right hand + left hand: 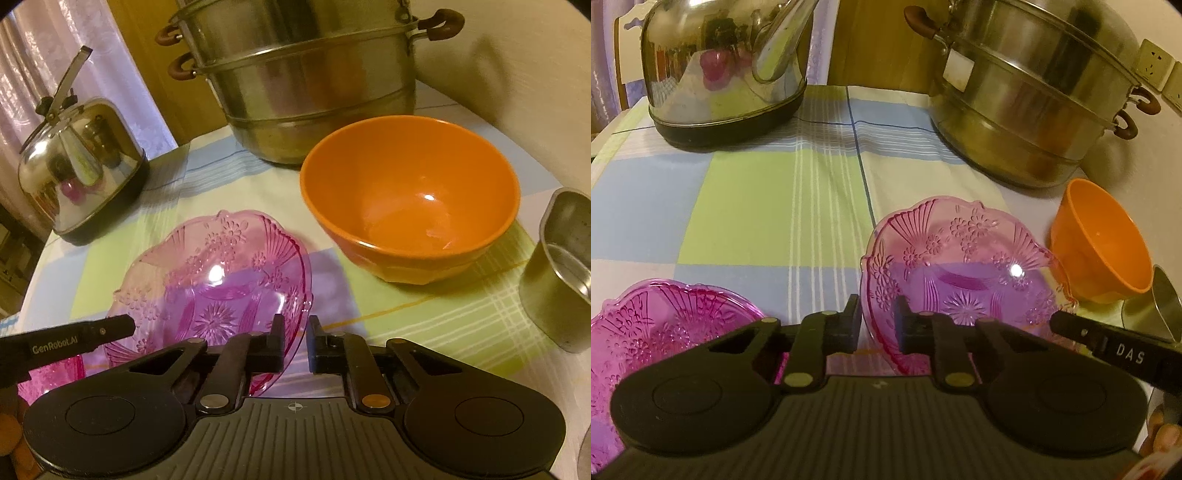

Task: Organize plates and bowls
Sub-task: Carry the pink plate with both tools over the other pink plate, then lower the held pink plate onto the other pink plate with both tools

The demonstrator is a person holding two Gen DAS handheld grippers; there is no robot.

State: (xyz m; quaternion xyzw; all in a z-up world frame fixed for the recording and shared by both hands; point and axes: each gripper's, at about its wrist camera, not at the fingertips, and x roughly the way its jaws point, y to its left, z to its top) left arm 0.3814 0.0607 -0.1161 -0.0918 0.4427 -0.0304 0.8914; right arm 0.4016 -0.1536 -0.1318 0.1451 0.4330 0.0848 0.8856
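Gripping opposite edges of the pink glass plate (960, 273), both claws are pinching its scalloped rim: the left claw (877, 317) is clamping the plate's left edge, the right claw (295, 334) its right edge. Both are pointing steeply down at the checked desk (757, 206), with the plate lying between them. A second pink plate (657, 332) is sitting just left of the left claw, and the orange bowl (410, 206) is standing beyond the right one, so stacking leftward looks like the shorter move.
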